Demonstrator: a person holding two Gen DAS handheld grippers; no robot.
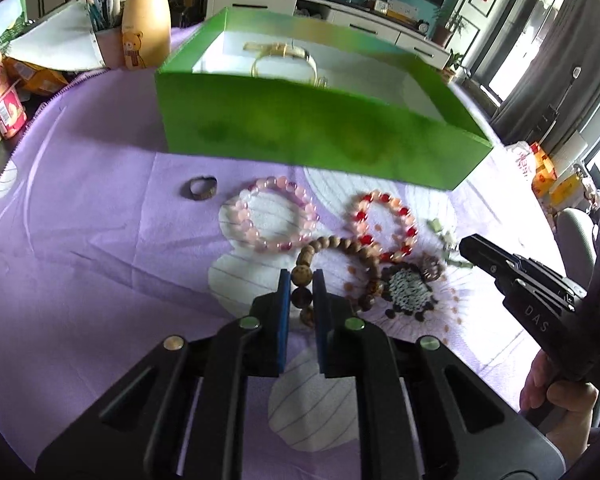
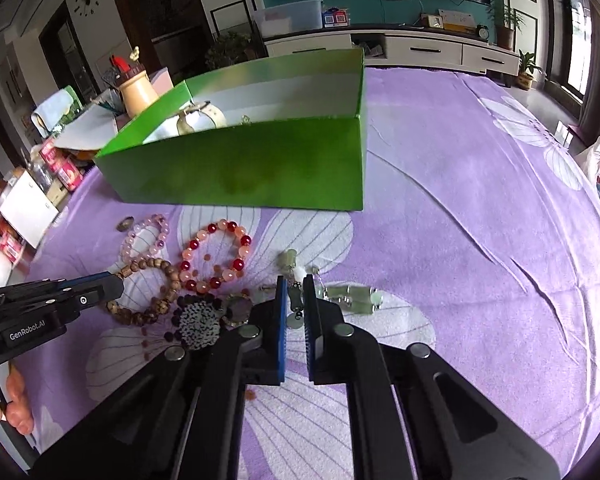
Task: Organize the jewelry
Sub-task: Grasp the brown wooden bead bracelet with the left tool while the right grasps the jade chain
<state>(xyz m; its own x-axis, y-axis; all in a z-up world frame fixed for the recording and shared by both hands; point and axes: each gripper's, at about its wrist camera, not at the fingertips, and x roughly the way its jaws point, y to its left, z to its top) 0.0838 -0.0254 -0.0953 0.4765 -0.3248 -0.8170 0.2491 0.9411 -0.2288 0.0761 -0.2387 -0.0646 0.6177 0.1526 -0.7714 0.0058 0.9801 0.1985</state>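
both jaws are pressed in: those of the left gripper (image 1: pixel 303 280) are pinched on the wooden bead bracelet (image 1: pixel 340 248), those of the right gripper (image 2: pixel 295 285) on a small jade pendant piece (image 2: pixel 296 300). both pieces are lying on the purple cloth (image 2: pixel 460 200) before the green box (image 2: pixel 260 168). snagging is likely if lifted: the wooden loop overlaps the red bead bracelet (image 1: pixel 380 220) and could drag it

Both grippers' fingers (image 1: pixel 286 300) (image 2: pixel 281 300) clamped.
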